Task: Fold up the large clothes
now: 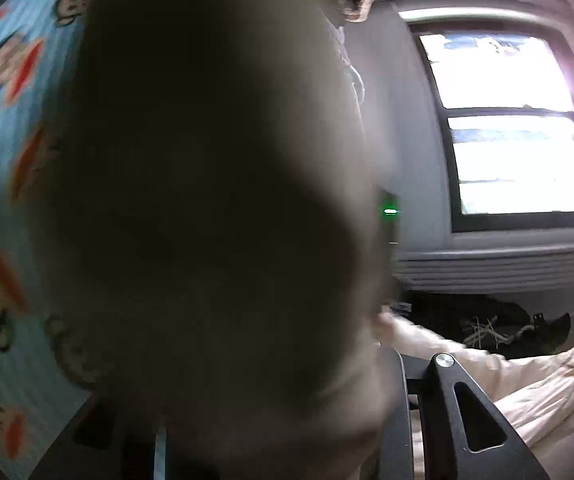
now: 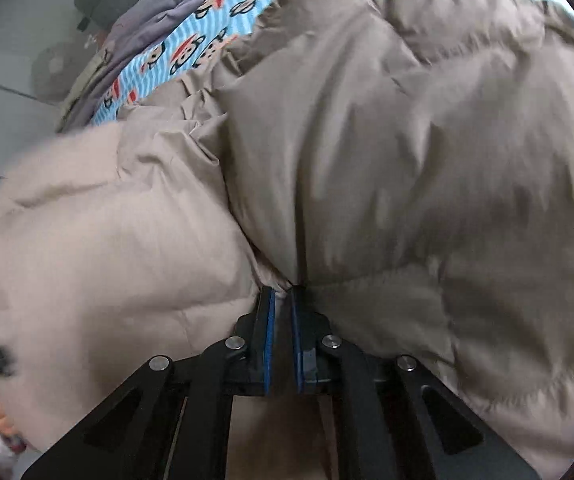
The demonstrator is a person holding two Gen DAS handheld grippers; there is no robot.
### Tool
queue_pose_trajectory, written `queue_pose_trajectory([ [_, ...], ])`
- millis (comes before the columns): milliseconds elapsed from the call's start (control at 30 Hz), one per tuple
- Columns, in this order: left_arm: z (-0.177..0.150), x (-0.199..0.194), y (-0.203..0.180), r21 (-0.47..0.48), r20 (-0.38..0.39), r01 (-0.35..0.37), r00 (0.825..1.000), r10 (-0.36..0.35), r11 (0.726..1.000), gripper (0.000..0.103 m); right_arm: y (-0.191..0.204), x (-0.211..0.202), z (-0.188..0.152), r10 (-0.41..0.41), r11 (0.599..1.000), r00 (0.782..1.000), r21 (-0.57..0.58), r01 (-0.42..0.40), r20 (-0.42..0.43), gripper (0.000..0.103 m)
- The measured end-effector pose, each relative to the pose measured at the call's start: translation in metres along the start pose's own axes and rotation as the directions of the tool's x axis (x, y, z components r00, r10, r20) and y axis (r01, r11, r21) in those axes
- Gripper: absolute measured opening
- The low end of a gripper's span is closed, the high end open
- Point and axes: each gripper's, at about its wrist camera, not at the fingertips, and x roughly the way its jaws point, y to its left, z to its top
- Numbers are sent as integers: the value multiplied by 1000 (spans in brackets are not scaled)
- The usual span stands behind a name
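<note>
A large beige padded jacket (image 2: 367,152) lies bunched on a bed with a blue monkey-print sheet (image 2: 191,40). My right gripper (image 2: 282,292) is shut on a pinched fold of the jacket at a seam. In the left wrist view the jacket (image 1: 207,200) hangs right against the lens, dark and blurred, and hides most of the left gripper; only one black finger arm (image 1: 467,412) shows at the lower right, so its jaws cannot be judged. The sheet (image 1: 3,160) shows at the left of that view.
A bright window (image 1: 515,128) is on the far wall, with dark shoes (image 1: 487,328) on the floor below it. A person's cream-clothed arm (image 1: 507,380) reaches in at lower right. A grey blanket (image 2: 155,4) lies at the bed's far edge, beside grey floor (image 2: 7,80).
</note>
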Motion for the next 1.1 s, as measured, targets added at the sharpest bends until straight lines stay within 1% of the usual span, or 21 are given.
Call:
queue_pose_trajectory([
  [33,3,4,-13,17,0,-8,1000,8,1000,34,-3,1,1,22,1000,1000,8,-22,-3,8],
  [133,14,35,-67,85,-18,-93,995,95,992,34,-18,3,2,108,993,994,52,-107,-14,5],
  [233,20,74,-112,142,-37,-198,978,205,970,34,-35,6,3,196,974,980,117,-193,-21,3],
  [267,23,91,-128,163,-41,-247,966,257,955,34,-39,7,4,214,969,977,132,-210,-20,2],
  [400,27,133,-163,208,-34,-367,923,382,906,35,-57,10,7,309,932,951,210,-296,-28,0],
  [500,30,156,-182,199,-32,-405,908,419,893,37,-71,-5,8,349,903,937,275,-330,-22,1],
  [533,29,160,-184,200,-34,-411,904,425,889,37,-78,-18,6,356,896,934,284,-341,-2,2],
  [567,30,172,-189,211,-36,-432,893,448,877,39,-88,-35,4,360,892,933,284,-352,28,2],
  [600,36,173,-189,222,-42,-438,888,458,871,53,-94,-47,2,353,893,935,282,-352,49,3],
  [633,42,169,-182,227,-47,-434,889,455,872,61,-105,-65,-2,332,896,940,284,-341,83,3],
  [667,42,184,-184,233,-52,-431,890,453,872,73,-114,-78,-6,314,899,944,287,-331,105,3],
  [700,43,196,-185,241,-56,-430,889,455,870,80,-125,-98,-12,285,905,949,288,-313,136,5],
  [733,44,205,-185,254,-61,-427,888,455,868,80,-133,-111,-17,260,910,953,289,-296,156,9],
  [767,45,218,-184,274,-67,-423,888,456,864,80,-139,-124,-24,230,917,958,290,-273,173,27],
  [800,48,236,-181,289,-81,-410,890,449,865,80,-148,-140,-33,190,925,962,292,-242,195,61],
  [833,52,248,-177,285,-99,-399,892,441,871,80,-152,-152,-42,168,930,962,290,-228,216,73],
  [900,60,269,-169,257,-139,-368,901,411,894,94,-155,-173,-62,137,941,961,270,-202,239,75],
  [933,63,277,-167,245,-145,-362,904,403,900,95,-153,-181,-71,122,949,963,255,-184,242,75],
  [1000,67,287,-165,249,-143,-378,896,420,892,95,-152,-197,-94,111,962,962,215,-167,249,75],
  [1067,67,293,-168,252,-143,-392,889,435,885,95,-149,-208,-111,129,967,958,183,-179,257,75],
  [1100,67,296,-169,254,-145,-402,883,445,880,95,-149,-215,-118,161,964,952,164,-208,260,75],
])
